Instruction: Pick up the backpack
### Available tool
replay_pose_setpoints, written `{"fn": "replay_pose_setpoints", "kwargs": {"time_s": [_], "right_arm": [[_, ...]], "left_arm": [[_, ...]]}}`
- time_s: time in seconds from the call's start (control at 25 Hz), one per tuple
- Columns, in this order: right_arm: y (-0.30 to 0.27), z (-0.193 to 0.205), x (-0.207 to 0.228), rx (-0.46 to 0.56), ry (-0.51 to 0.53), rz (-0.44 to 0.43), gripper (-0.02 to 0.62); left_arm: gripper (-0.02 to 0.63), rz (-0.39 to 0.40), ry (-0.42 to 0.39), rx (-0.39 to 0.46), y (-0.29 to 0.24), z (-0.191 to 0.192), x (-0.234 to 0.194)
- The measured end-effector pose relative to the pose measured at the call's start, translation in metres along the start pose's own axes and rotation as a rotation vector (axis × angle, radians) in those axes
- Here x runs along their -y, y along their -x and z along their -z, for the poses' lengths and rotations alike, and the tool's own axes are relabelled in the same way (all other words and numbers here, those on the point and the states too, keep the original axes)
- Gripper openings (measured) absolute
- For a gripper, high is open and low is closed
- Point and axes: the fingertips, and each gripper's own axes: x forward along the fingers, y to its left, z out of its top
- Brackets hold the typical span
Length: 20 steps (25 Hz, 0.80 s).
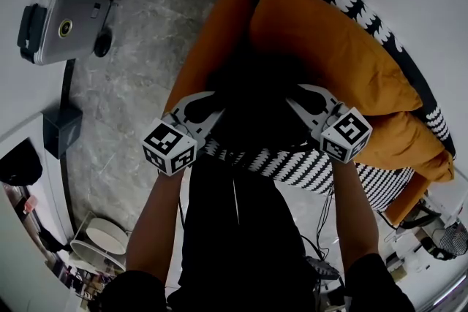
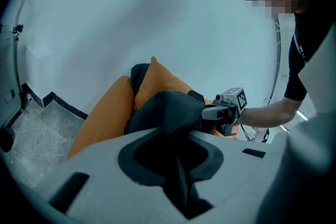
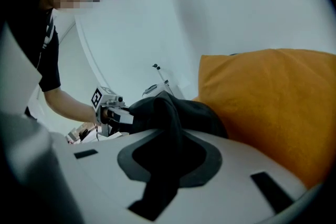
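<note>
Backpack (image 2: pixel 169 106) inside left gripper (image 2: pixel 176 141), right gripper (image 3: pixel 167 150)

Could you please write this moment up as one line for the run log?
stage: grasp | left gripper: shut on backpack | right gripper: shut on backpack | backpack: beside orange cushion

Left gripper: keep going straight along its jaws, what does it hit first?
The black backpack: the left gripper is already shut on its fabric, and the bag's bulk sits right ahead. Beyond it, probably the right gripper; depth is unclear.
</note>
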Motion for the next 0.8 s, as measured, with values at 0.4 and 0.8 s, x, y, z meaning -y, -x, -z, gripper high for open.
{"fn": "replay_pose_setpoints", "kwargs": {"time_s": [0.4,0.8], "right_arm": [[0.009,0.003,-0.023,0.038,-0.011,-0.024,0.054],[0.044,0.019,-0.053,0.062,-0.01,-0.042,0.051]], "left_arm": [[0.066,-0.011,-0.026,0.022,0.014,0.003,0.011],[0.062,-0.015,-0.055,0.014,0.025,0.015,0.05]]}}
